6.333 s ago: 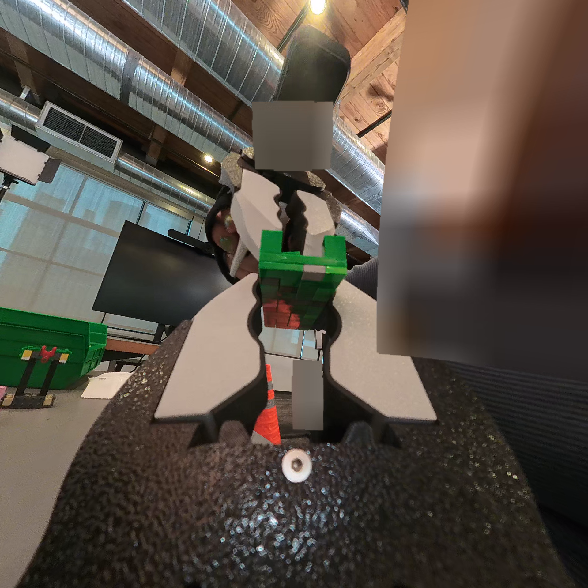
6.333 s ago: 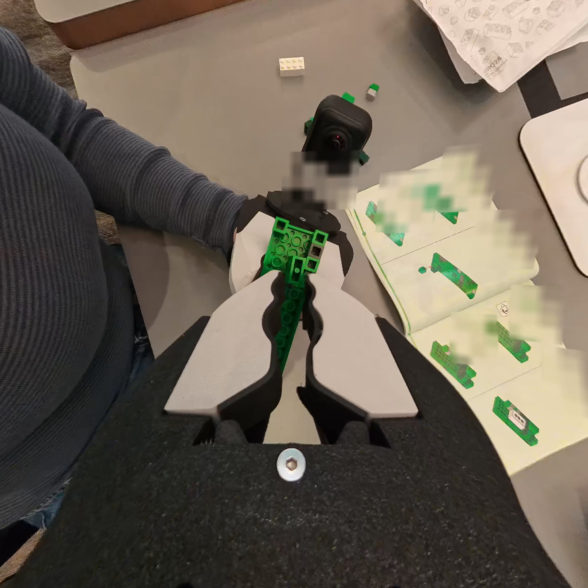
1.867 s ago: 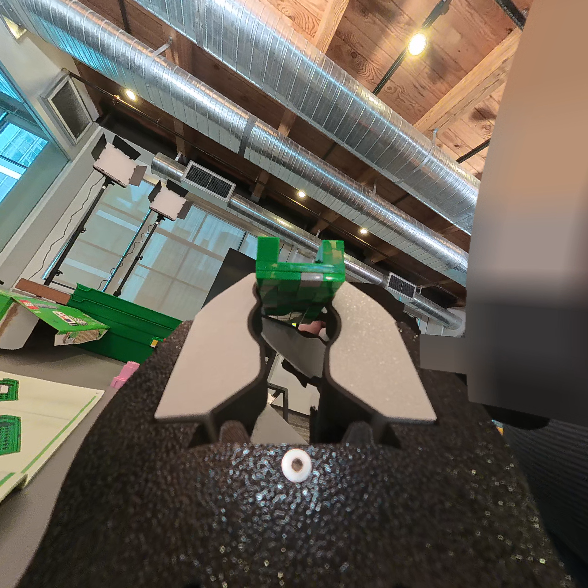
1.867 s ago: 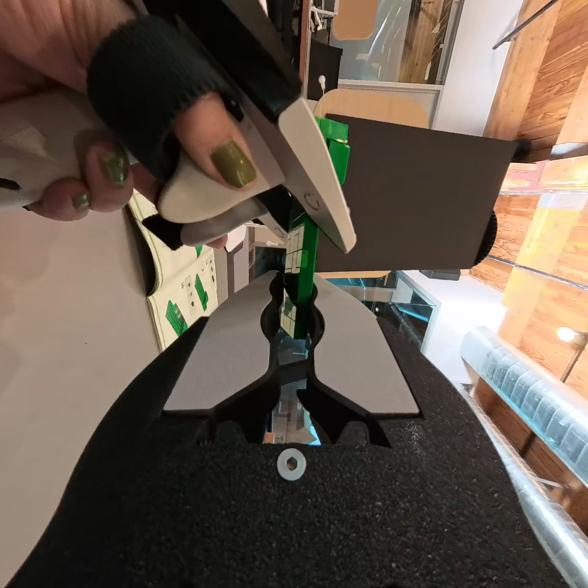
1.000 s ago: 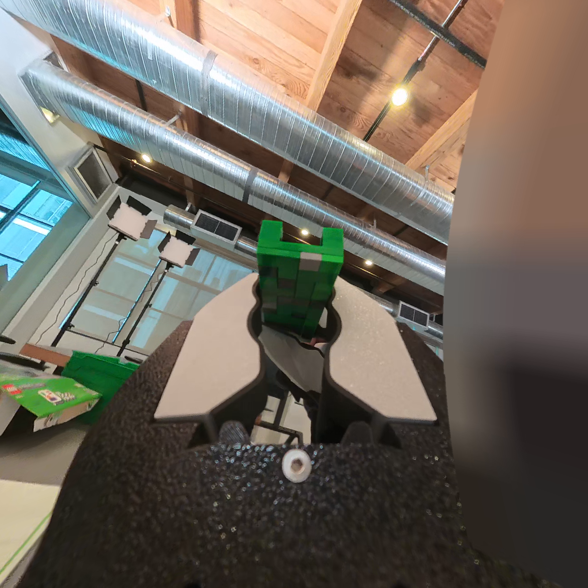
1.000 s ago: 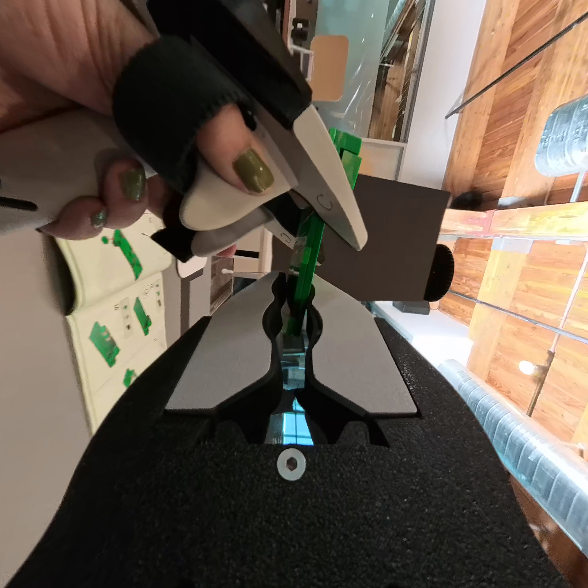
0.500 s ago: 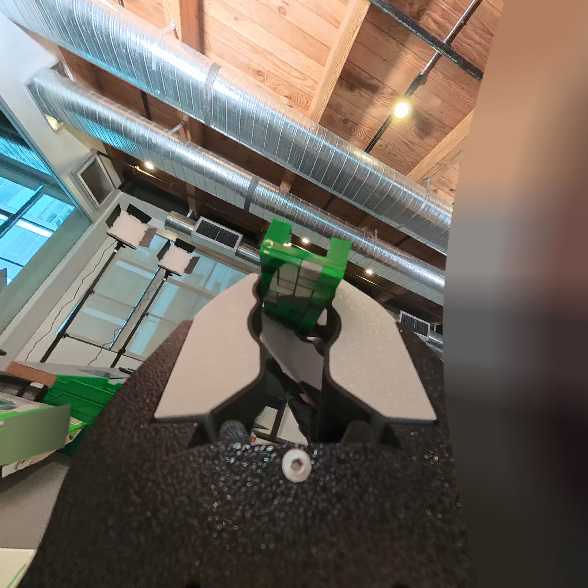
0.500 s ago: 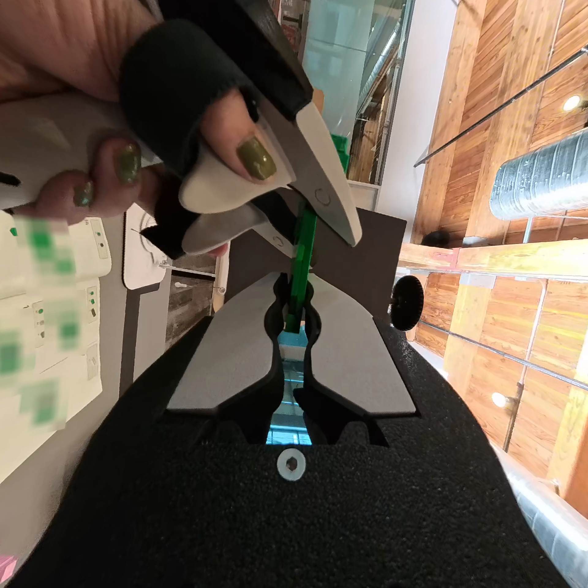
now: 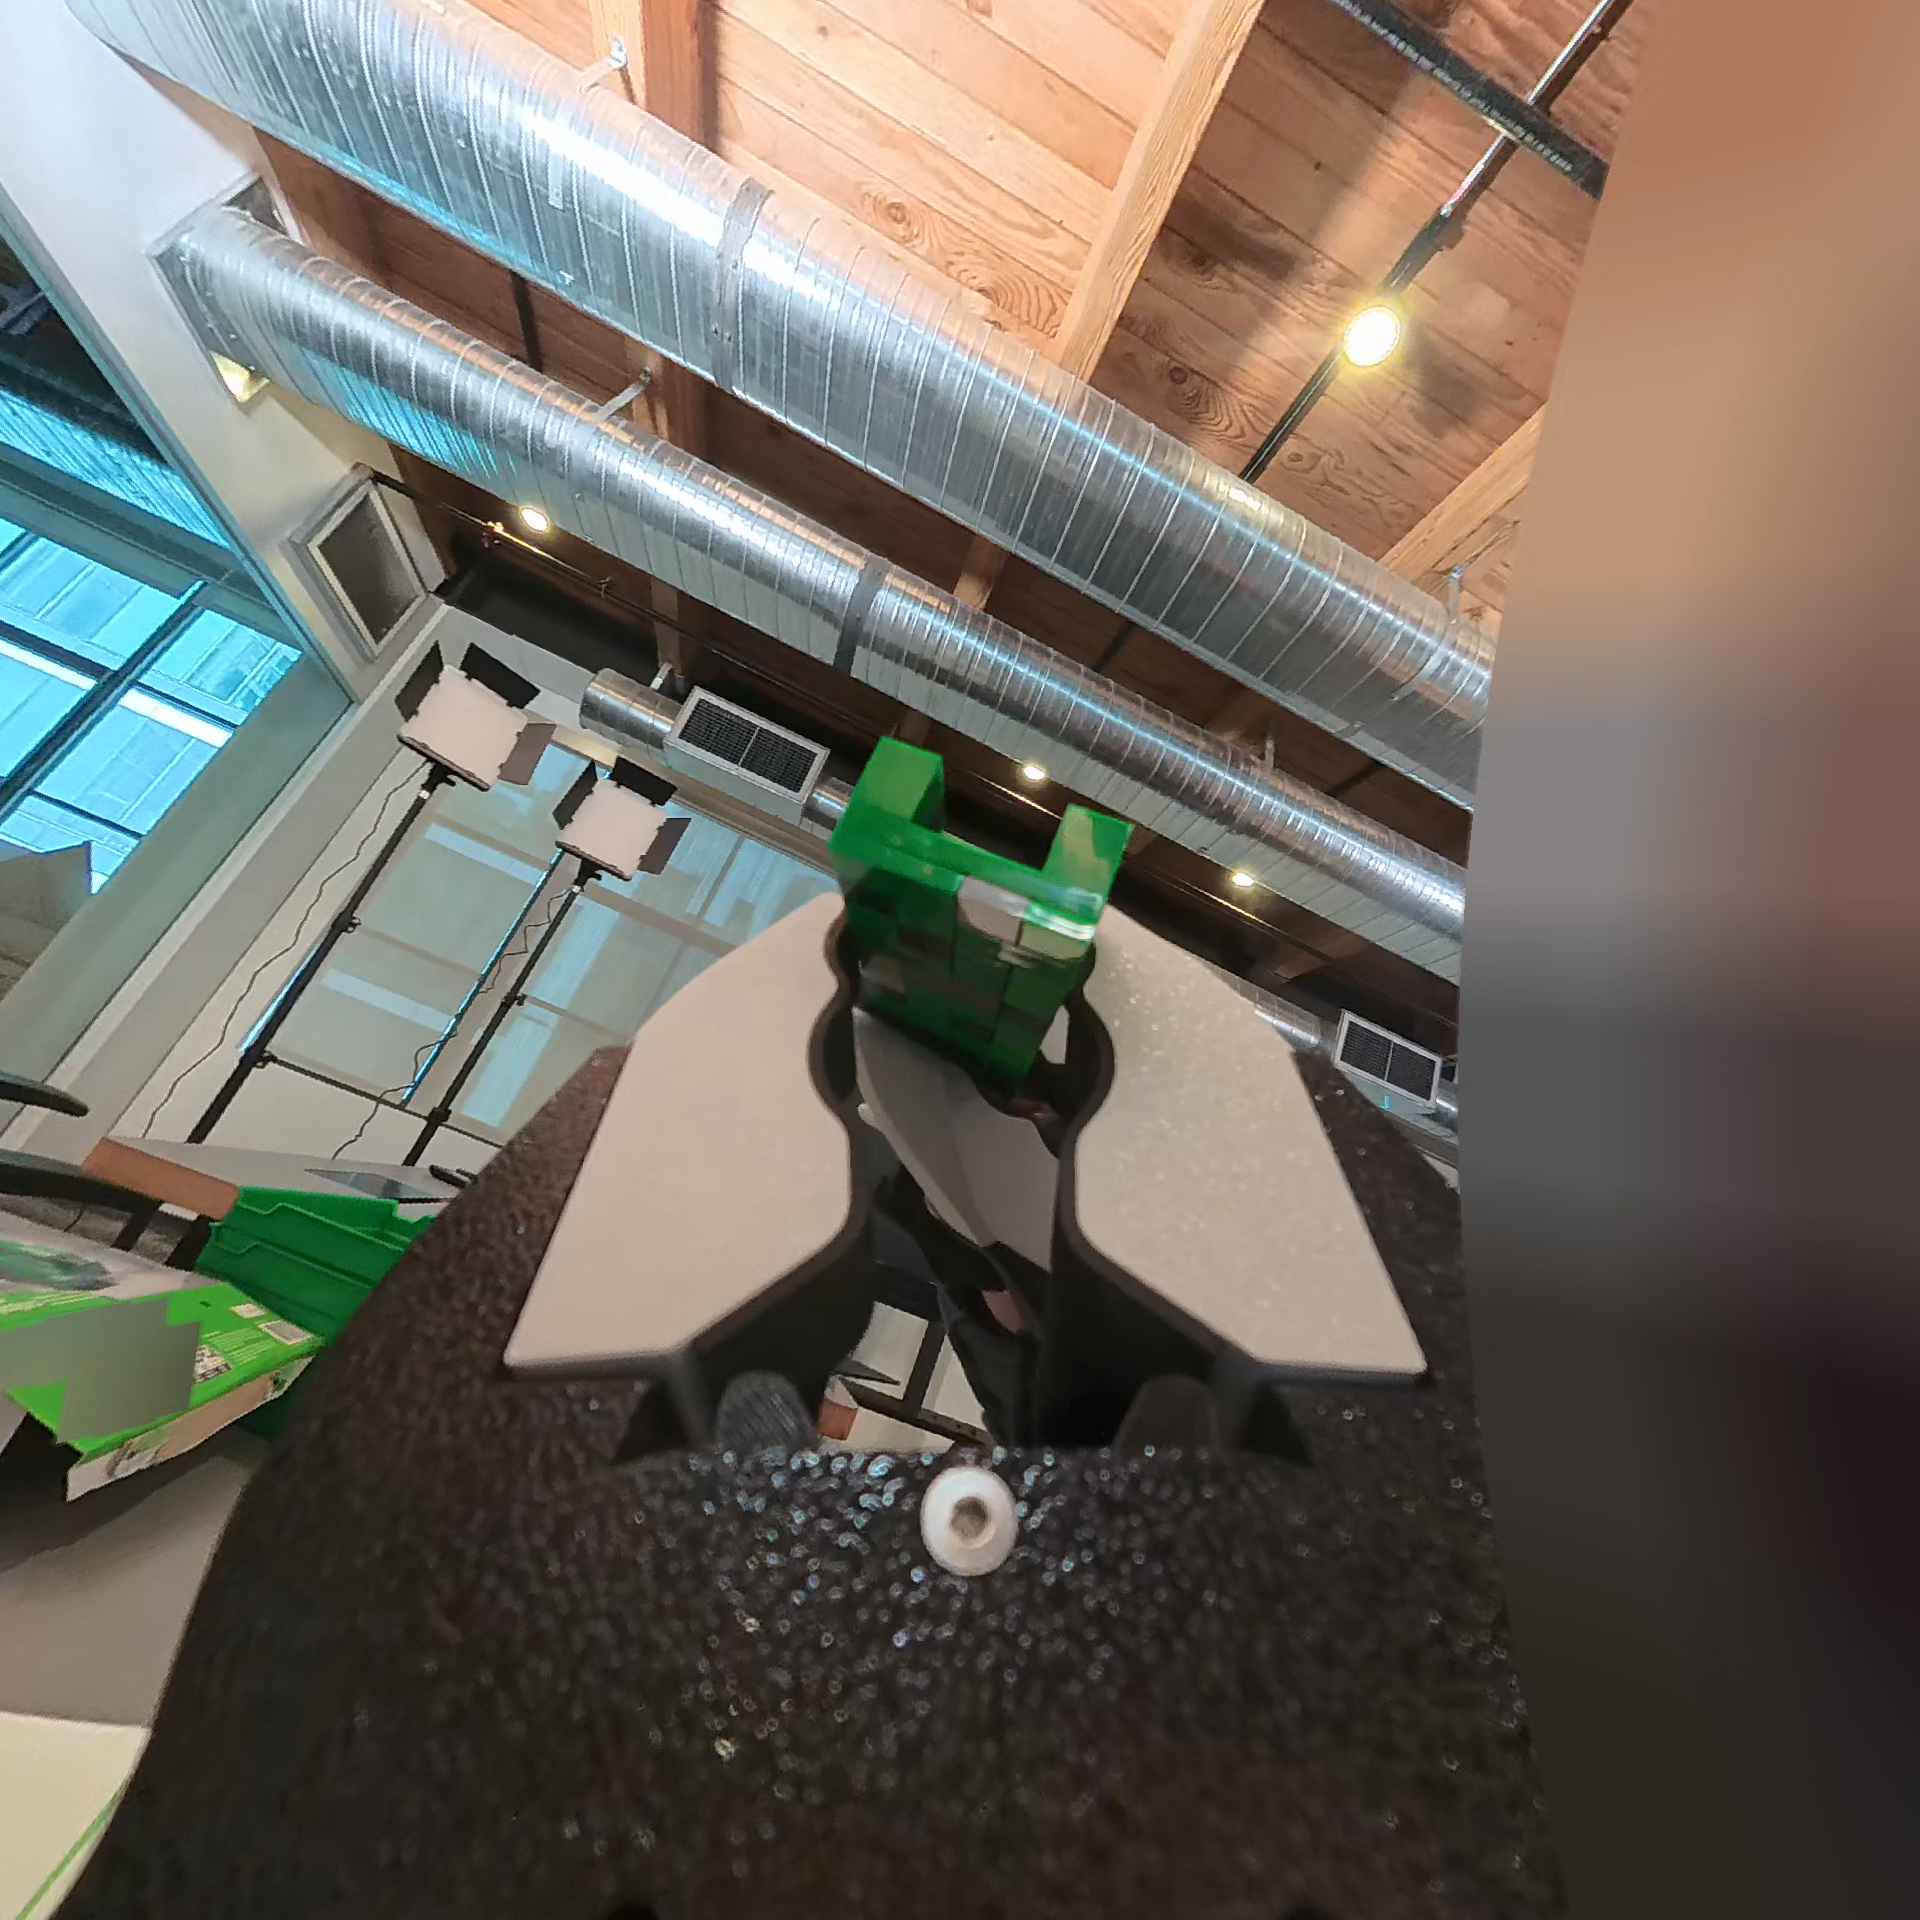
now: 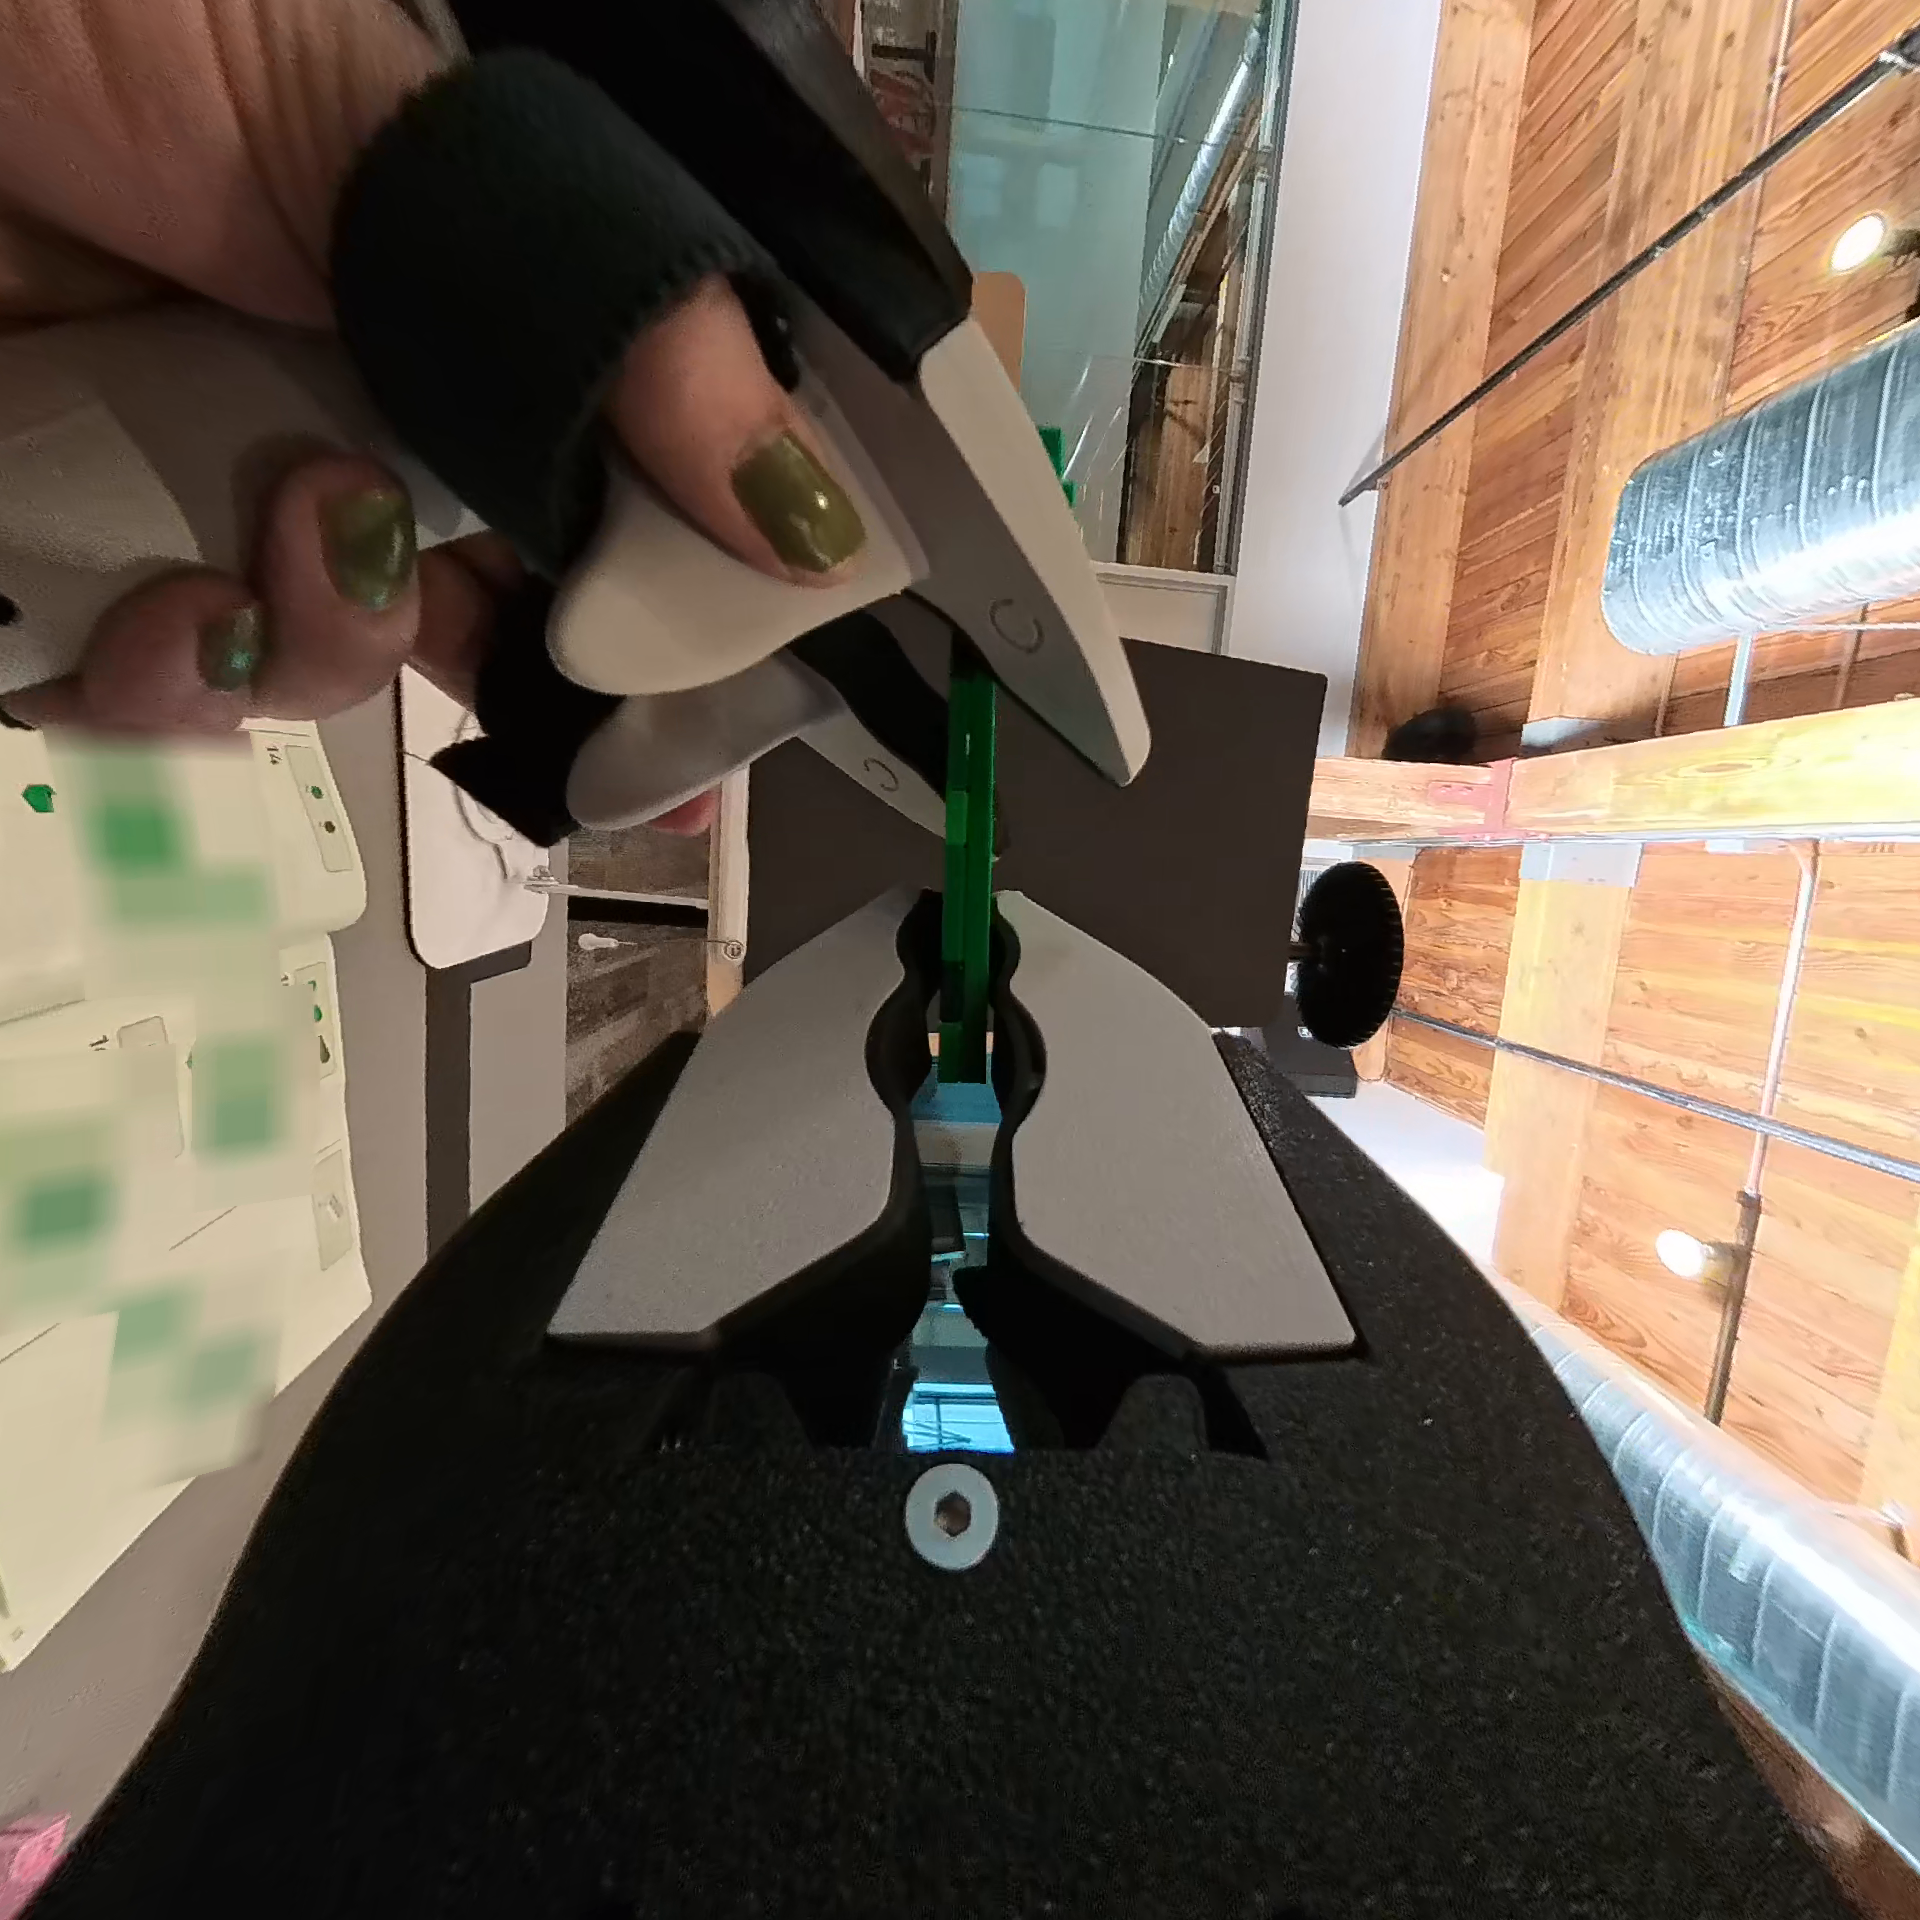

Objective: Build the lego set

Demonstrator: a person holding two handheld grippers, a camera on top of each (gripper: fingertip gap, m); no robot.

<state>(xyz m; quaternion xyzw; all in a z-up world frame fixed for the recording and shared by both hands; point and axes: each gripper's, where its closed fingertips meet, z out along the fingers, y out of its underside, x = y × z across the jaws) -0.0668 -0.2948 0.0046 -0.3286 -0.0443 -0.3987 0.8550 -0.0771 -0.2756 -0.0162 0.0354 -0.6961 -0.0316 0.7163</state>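
Left wrist view: left gripper point(image 9: 961, 971) and right gripper point(image 10: 961, 935) jaws both clamp the green lego assembly point(image 9: 971, 914).

The left wrist view looks steeply upward along its own fingers, very close on the green lego piece point(image 9: 971, 935), with ceiling ducts point(image 9: 935, 416) and windows far behind. The right wrist view is rolled sideways, so the table with the booklet point(image 10: 156, 1039) runs down its left edge and the wooden ceiling its right; it sits just as near the piece, seen edge-on. Both views share that piece, and the right one also takes in the left gripper point(image 10: 997, 769) close ahead.
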